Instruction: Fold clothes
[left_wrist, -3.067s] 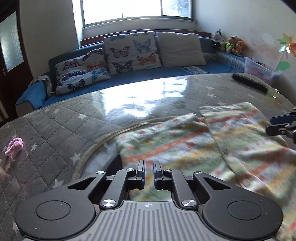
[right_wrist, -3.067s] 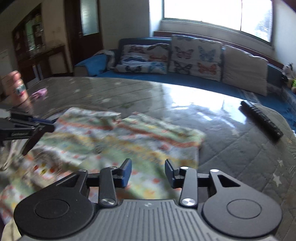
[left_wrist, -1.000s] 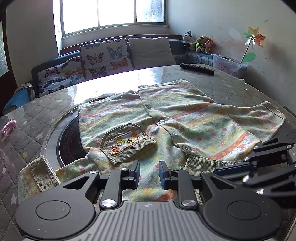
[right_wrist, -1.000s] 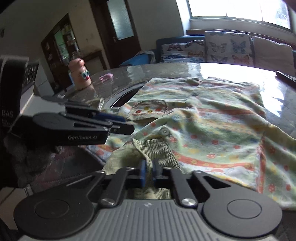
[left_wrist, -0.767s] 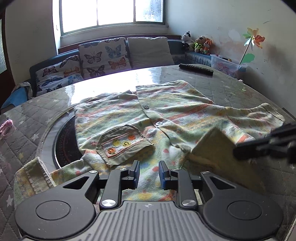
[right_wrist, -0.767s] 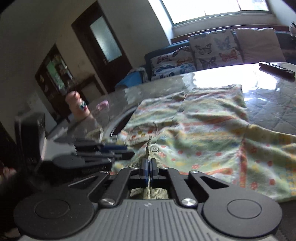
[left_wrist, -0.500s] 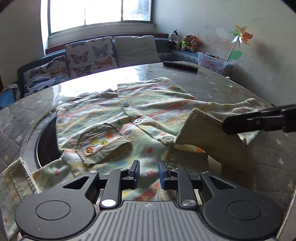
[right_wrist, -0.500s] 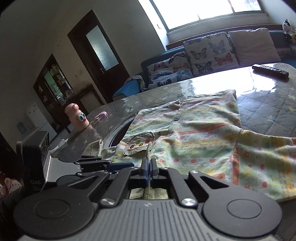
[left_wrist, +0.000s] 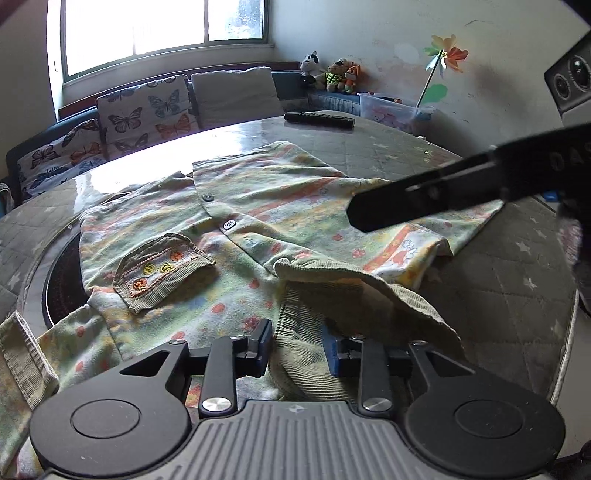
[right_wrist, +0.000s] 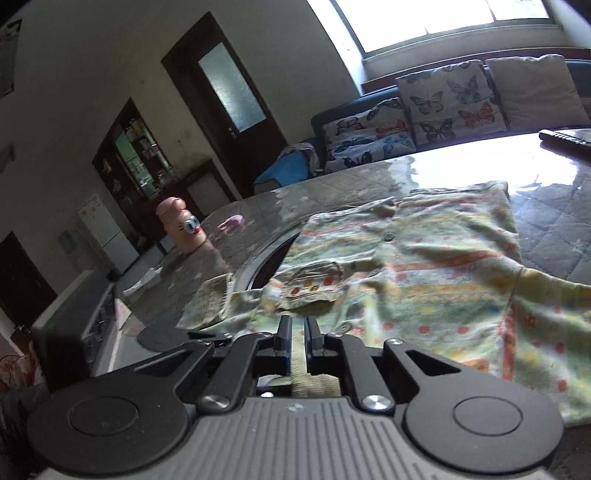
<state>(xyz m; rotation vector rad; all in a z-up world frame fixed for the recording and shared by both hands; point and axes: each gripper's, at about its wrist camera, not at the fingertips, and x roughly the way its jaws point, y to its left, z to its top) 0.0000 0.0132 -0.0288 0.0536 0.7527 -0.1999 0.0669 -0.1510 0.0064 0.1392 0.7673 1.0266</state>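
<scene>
Lying spread across the round quilted worktop (left_wrist: 517, 266), the patterned shirt (left_wrist: 258, 206) has its buttoned front facing up, its long axis running from the near edge, where both tools work, toward the far window side. The right hand-held gripper (right_wrist: 298, 334) is clenched on a strip of the shirt's ribbed collar (right_wrist: 314, 384), the cloth showing between its nearly closed fingers. In the left view this same tool crosses the right side as a dark bar, with the collar (left_wrist: 354, 291) sagging beneath it over the right half of the shirt. The left hand-held gripper (left_wrist: 297, 345) sits released at the near edge, its fingers parted either side of a ribbed fold that lies between them without being pinched. The pocket (left_wrist: 162, 273) lies left of that fold, and the left sleeve cuff (left_wrist: 26, 350) trails off at the near left. As I judge it, the coming move depends on the held collar sitting near and right of the button line, so the right tool is placed to carry it, while the left one is closest to the loose fold directly ahead.
</scene>
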